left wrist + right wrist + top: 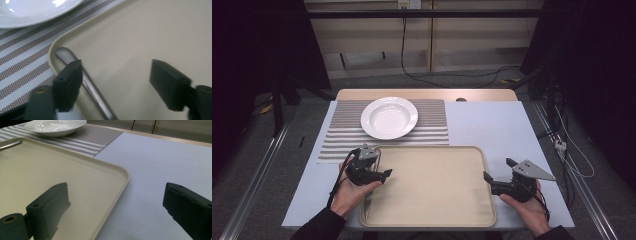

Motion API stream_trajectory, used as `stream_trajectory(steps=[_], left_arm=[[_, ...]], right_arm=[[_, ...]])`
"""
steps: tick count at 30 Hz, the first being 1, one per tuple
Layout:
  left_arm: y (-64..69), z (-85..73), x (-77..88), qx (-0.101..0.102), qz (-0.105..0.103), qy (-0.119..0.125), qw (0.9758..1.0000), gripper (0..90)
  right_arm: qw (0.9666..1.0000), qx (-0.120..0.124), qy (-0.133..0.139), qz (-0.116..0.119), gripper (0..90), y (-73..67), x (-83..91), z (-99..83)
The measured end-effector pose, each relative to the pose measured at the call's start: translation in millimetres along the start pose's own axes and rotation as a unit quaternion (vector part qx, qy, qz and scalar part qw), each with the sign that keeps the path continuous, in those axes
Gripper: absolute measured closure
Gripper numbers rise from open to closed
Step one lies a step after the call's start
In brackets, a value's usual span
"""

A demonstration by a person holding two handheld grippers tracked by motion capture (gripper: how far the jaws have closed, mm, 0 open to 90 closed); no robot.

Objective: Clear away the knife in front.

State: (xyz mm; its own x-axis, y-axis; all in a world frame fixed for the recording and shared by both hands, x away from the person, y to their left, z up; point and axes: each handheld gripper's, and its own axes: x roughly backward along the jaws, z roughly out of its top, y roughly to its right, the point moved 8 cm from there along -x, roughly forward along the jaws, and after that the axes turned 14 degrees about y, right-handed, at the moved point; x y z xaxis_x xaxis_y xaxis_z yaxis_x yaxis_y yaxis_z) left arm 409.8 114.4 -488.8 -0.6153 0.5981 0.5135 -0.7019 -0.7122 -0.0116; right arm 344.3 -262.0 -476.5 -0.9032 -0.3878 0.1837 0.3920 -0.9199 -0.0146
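Beige tray (pixel 437 185) between two wide-open grippers, a metal utensil along its left edge.

Steel utensil handle (pixel 87 82) lies lengthwise against the tray's left rim, long axis running near-to-far, rounded end pointing toward the white plate (pixel 389 117) on the striped mat (pixel 432 125). Left gripper (pixel 379 176) hovers over it, jaws spread and empty. Right gripper (pixel 497 175) hangs at the tray's right edge, jaws apart, holding nothing.

My left jaw covers part of the metal utensil (pixel 93 91) lying along the tray's (pixel 140 40) edge; its far end runs off the bottom, so I cannot tell its kind.
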Motion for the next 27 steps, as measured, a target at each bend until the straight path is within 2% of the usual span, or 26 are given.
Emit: stream_trajectory(steps=[2, 4, 5, 6, 9, 11, 13, 17, 19, 21, 23, 27], left_arm=[[0.7, 3.1, 0.6, 0.003, 0.004, 0.004, 1.0, 11.5], [3.5, 6.4, 4.4, 0.008, -0.005, 0.015, 0.9998, 6.4], [4.2, 7.2, 6.3, 0.004, 0.001, 0.018, 0.9998, 6.2], [6.5, 9.8, 9.8, -0.001, -0.008, 0.031, 0.9995, 6.4], [8.4, 15.8, 17.1, 0.004, -0.004, 0.057, 0.9983, 5.8], [7.7, 19.0, 21.5, -0.004, 0.013, 0.068, 0.9976, 5.3], [6.5, 20.0, 23.7, -0.009, 0.029, 0.066, 0.9974, 5.3], [3.7, 25.5, 31.0, -0.007, 0.037, 0.086, 0.9956, 5.6], [1.3, 28.2, 36.2, 0.0, 0.038, 0.102, 0.9941, 5.6], [0.0, 26.7, 40.7, 0.006, 0.037, 0.101, 0.9942, 5.6], [0.6, 23.8, 43.5, 0.01, 0.026, 0.097, 0.9949, 5.3], [-1.4, 18.2, 49.0, 0.005, 0.033, 0.087, 0.9957, 5.3]], right_arm=[[1.0, 0.001, 0.0, 0.0, 6.5, -0.3, -1.3, 0.3], [1.0, 0.003, 0.0, 0.002, 6.4, -0.9, -2.9, 0.8], [1.0, 0.003, 0.001, 0.003, 6.2, -1.5, -3.7, 1.1], [1.0, 0.004, 0.0, 0.004, 6.3, -1.9, -4.1, 1.2], [1.0, 0.005, 0.001, 0.004, 6.2, -2.5, -4.5, 1.5], [1.0, 0.004, 0.001, 0.004, 6.3, -2.4, -4.4, 1.6], [1.0, 0.004, 0.002, 0.004, 6.2, -1.9, -4.8, 1.8], [1.0, 0.004, 0.002, 0.004, 6.2, -2.3, -5.1, 2.1], [1.0, 0.004, 0.003, 0.004, 6.2, -2.1, -4.9, 2.2], [1.0, 0.003, 0.002, 0.003, 6.2, -1.4, -4.7, 2.0], [1.0, 0.003, 0.003, 0.003, 6.2, -1.2, -4.6, 2.3], [1.0, 0.003, 0.002, 0.001, 6.2, -1.3, -4.8, 2.0]])
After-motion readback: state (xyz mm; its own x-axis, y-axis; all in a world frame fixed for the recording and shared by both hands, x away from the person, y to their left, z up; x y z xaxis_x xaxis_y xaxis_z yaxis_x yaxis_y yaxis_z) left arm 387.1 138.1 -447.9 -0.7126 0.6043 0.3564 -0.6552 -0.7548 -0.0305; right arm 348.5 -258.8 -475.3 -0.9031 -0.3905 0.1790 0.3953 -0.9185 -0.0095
